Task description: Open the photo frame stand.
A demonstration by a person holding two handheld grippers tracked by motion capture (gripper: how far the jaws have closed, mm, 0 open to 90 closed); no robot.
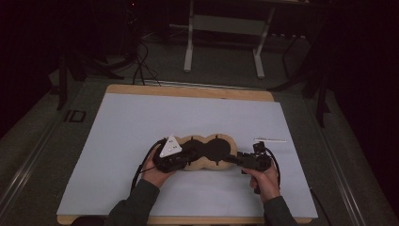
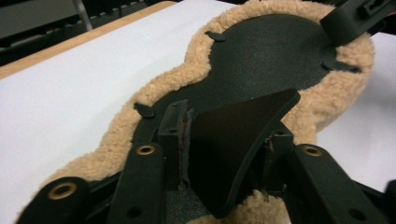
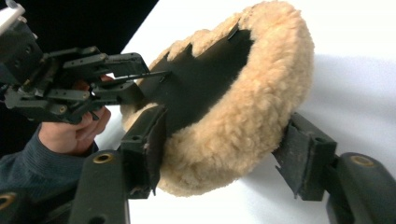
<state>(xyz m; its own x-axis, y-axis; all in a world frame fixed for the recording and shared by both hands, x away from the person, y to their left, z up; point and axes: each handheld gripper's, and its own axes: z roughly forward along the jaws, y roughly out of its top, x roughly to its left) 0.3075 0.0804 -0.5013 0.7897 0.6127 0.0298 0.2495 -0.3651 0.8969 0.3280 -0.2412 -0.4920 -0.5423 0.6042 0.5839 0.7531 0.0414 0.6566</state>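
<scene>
One fleece-edged pad (image 1: 207,151) with a black centre lies on the white worktop (image 1: 141,127), nearer its front edge than its back. Two grippers meet it: the left gripper (image 1: 176,157) has its jaws clamped on a black flap (image 2: 233,140) at one end, the right gripper (image 1: 235,159) straddles the fleecy opposite end, jaws spread. One thin white strip (image 1: 269,139) lies just beyond, toward the right edge.

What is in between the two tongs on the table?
A fluffy tan pad with a black middle lies between the left tongs and the right tongs, seen in the high view.
</scene>
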